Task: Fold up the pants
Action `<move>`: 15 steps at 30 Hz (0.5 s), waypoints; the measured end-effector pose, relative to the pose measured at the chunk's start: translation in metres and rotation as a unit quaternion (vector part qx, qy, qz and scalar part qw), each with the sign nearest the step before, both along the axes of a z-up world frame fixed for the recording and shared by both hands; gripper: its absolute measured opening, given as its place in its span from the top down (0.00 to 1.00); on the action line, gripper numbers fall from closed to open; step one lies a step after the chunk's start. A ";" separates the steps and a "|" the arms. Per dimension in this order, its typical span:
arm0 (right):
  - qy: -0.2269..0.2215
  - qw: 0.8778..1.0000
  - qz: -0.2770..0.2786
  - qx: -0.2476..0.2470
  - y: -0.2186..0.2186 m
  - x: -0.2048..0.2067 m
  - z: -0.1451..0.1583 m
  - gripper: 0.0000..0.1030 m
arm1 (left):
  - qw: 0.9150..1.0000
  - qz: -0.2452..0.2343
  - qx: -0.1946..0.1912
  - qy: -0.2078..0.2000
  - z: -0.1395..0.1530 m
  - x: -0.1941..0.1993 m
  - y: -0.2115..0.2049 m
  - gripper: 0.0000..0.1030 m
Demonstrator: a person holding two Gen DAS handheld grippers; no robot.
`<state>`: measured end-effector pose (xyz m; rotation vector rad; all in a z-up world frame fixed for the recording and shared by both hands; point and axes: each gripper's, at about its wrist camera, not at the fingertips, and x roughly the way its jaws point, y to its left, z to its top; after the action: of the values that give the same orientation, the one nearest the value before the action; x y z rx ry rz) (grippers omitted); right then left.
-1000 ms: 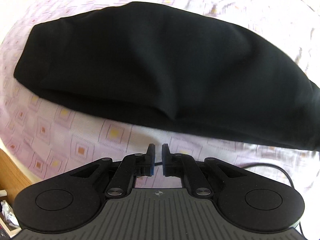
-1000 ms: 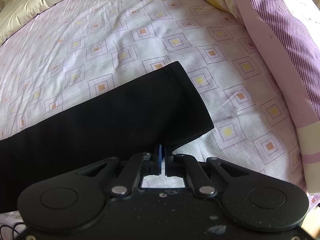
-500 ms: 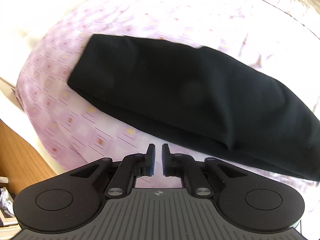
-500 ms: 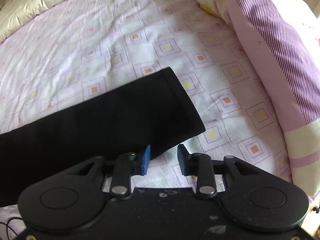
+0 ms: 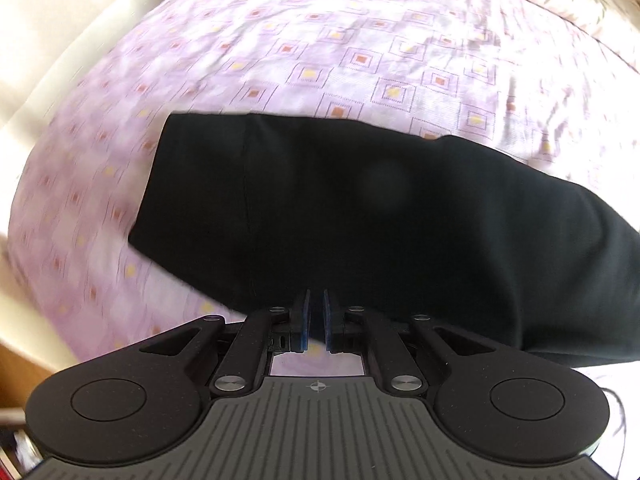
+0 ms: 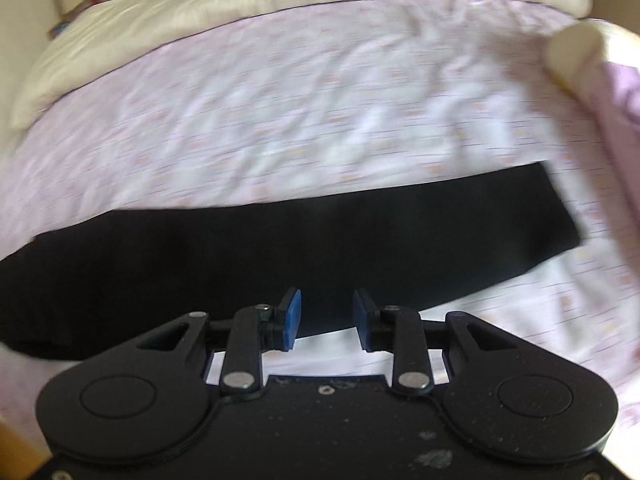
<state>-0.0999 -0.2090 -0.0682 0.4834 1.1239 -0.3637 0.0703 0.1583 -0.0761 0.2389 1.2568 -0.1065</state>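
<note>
Black pants (image 5: 380, 216) lie flat as one long narrow band across a bed sheet (image 5: 360, 60) printed with small squares, one squared end at the left in the left wrist view, the other squared end at the far right in the right wrist view (image 6: 520, 220). Judging by that shape, the legs appear already laid one over the other lengthwise, and the shorter folds that would bring the ends together seem yet to be made. The left gripper (image 5: 315, 320) hangs just over the near edge of the cloth, its blue-padded fingers (image 5: 305, 324) drawn almost together with a thin gap between them and no fabric visibly caught. The right gripper (image 6: 326, 318) hovers at the near edge further along, fingers (image 6: 291, 320) spread wide and holding nothing. A cream duvet (image 6: 240, 4) bunches at the far side of the bed, and a pillow (image 6: 576, 52) sits at the far right. Both views are smeared by motion blur; the black cloth swallows its own seams and layers, so the number of layers cannot be counted, and the band runs out of frame on the right of the left view.
</note>
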 end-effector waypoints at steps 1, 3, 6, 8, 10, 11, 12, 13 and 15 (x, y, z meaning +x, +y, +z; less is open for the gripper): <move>-0.003 1.000 0.016 0.014 0.021 0.010 0.000 0.69 | 1.000 -0.009 0.001 0.002 -0.003 0.005 0.002 0.93; -0.010 0.998 0.043 0.037 0.061 0.029 -0.001 0.69 | 1.000 -0.029 0.000 0.009 -0.009 0.015 0.007 0.93; -0.020 0.995 0.072 0.071 0.117 0.056 -0.004 0.68 | 0.998 -0.058 0.016 0.018 -0.020 0.029 0.017 0.93; -0.025 0.992 0.089 0.090 0.149 0.071 -0.007 0.68 | 0.996 -0.074 0.036 0.030 -0.033 0.038 0.024 0.93; -0.026 0.989 0.099 0.104 0.177 0.083 -0.012 0.67 | 0.993 -0.088 0.053 0.050 -0.045 0.047 0.032 0.93; -0.025 0.988 0.102 0.111 0.189 0.089 -0.015 0.67 | 0.993 -0.095 0.052 0.054 -0.048 0.050 0.037 0.93; -0.022 0.987 0.103 0.118 0.201 0.094 -0.019 0.67 | 0.992 -0.102 0.046 0.054 -0.049 0.052 0.041 0.92; -0.017 0.987 0.104 0.124 0.208 0.099 -0.024 0.67 | 0.992 -0.109 0.040 0.056 -0.048 0.054 0.044 0.92; -0.008 0.986 0.108 0.130 0.223 0.108 -0.031 0.66 | 0.990 -0.120 0.031 0.062 -0.048 0.057 0.049 0.92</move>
<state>0.0080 0.0137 -0.0991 0.5855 1.2011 -0.0239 0.1276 0.2072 -0.1237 0.4424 1.3532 -0.2942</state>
